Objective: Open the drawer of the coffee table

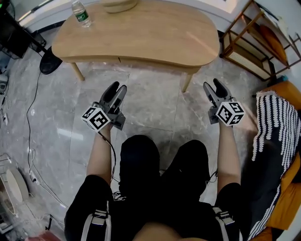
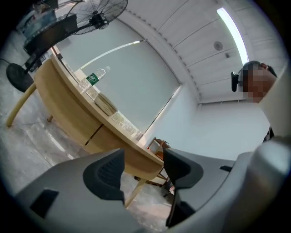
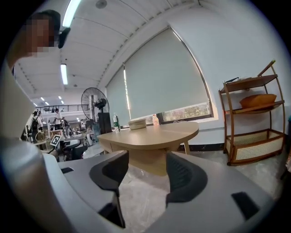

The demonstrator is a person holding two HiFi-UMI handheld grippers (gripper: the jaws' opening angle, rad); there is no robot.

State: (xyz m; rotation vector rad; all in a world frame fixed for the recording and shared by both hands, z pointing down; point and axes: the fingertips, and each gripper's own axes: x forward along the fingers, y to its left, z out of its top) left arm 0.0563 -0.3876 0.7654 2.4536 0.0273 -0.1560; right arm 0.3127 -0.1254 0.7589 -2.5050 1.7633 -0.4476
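A light wooden coffee table [image 1: 141,33] stands on the marble floor ahead of me. A vertical seam in its near side marks the drawer front [image 1: 150,62]. Both grippers hang short of the table, apart from it, over the floor. My left gripper [image 1: 119,87] is open with nothing between its jaws; in the left gripper view [image 2: 142,157] it is rolled, so the table [image 2: 72,123] runs aslant. My right gripper [image 1: 212,84] is open and empty too, near the table's right leg. The right gripper view [image 3: 146,159] faces the table [image 3: 154,134] level.
A water bottle [image 1: 82,13] and a pale bowl-like object [image 1: 120,4] stand on the tabletop. A fan's black base [image 1: 49,63] sits left of the table, with cables on the floor. A wooden shelf [image 1: 254,42] and an orange seat under a striped cloth [image 1: 277,122] are at right.
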